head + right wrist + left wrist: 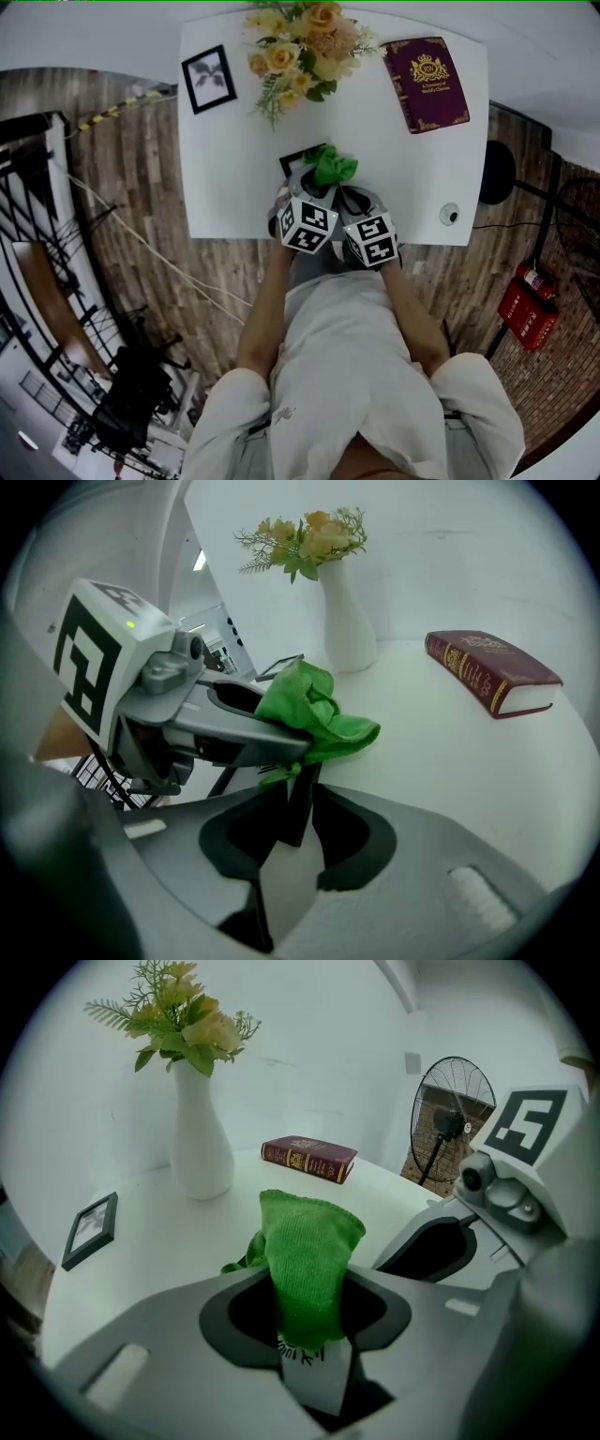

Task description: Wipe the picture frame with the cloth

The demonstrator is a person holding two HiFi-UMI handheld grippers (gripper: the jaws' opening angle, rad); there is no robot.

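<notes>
A green cloth (307, 1255) sticks up between the jaws of my left gripper (305, 1312), which is shut on it; a white tag shows under the cloth. My right gripper (295, 803) is shut on the thin dark edge of a black picture frame (298, 794). In the head view both grippers meet over the table's near edge. There the left gripper (317, 180) presses the cloth (334, 167) on the black picture frame (298, 159), and the right gripper (349, 192) is beside it. Most of the frame is hidden by the cloth and jaws.
The white table (234, 187) also carries a second small black frame (208, 79) at the far left, a white vase of yellow flowers (300, 47) and a maroon book (427, 82). A small round thing (450, 214) lies near the right front corner. A fan (450, 1119) stands beyond the table.
</notes>
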